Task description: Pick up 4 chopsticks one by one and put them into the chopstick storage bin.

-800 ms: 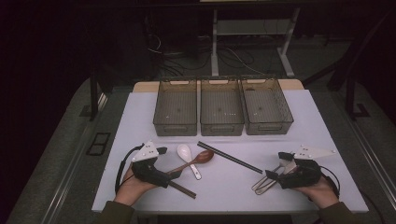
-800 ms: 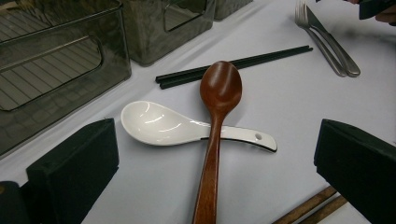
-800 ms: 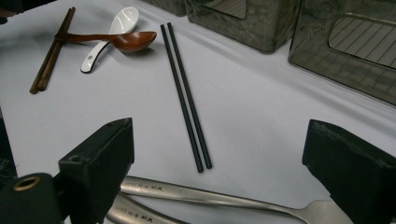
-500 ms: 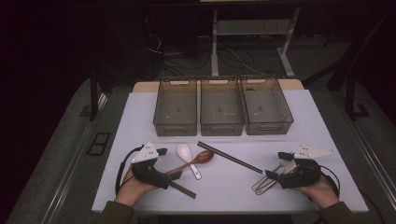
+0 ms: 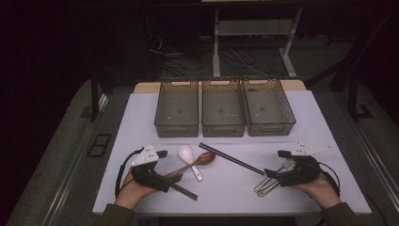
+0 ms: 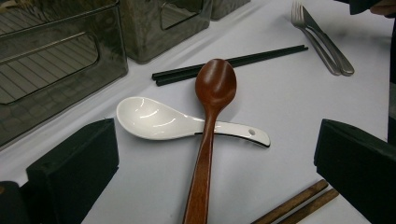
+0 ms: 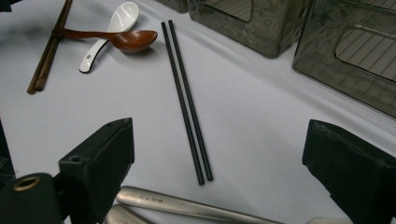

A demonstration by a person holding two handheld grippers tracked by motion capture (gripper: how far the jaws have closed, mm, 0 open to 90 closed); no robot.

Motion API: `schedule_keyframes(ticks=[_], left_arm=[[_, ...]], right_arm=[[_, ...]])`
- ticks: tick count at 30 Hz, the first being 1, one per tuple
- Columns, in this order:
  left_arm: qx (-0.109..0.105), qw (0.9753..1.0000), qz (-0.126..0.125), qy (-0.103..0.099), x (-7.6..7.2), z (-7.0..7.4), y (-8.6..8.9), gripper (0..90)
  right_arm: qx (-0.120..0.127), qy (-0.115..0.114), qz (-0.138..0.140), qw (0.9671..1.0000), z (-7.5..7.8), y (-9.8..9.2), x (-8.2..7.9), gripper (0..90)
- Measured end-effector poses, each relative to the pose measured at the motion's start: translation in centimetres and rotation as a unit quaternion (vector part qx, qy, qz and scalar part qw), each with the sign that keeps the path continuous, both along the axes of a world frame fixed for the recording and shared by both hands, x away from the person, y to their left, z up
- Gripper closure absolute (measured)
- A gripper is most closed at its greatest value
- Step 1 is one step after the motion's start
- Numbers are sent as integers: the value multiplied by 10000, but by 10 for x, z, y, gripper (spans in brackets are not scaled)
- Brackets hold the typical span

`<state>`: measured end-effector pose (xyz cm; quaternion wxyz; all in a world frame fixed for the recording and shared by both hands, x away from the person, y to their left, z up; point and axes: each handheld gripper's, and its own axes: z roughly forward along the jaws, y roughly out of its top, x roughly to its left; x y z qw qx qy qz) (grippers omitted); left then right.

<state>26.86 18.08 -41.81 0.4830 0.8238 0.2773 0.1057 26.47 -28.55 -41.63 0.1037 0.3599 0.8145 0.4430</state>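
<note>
Right gripper view: metal utensil handle (image 7: 187, 205) bears stamped lettering, illegible; both tongs (image 7: 219, 163) (image 6: 215, 158) apart, empty.

only one bit of lettering on my feeds. in the right gripper view, a metal utensil handle (image 7: 187, 205) lies just below the near tips of the black chopsticks (image 7: 187, 102), and it carries a small stamped mark. i cannot make the letters out; too small and blurred. relative to those chopsticks, i find nothing written on the clear bins (image 7: 345, 51) behind them, the white spoon (image 7: 112, 28) to their left, or the wooden spoon (image 7: 126, 39) beside it.
</note>
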Motion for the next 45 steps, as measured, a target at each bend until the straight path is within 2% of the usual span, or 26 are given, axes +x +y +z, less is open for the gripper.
schedule_keyframes(ticks=[12,31,39,45], left_arm=[[-62,10000,18,4,0,0,-1,0],[-48,10000,-1,-6,1,-1,0,0],[-35,10000,-6,2,1,-2,0,0],[-4,10000,-32,21,1,-2,-1,0]], right_arm=[[-84,74,68,9999,4,8,13,87],[-224,256,322,9989,12,33,37,87],[-362,378,485,9975,16,45,46,87],[-568,464,585,9956,17,54,53,87]])
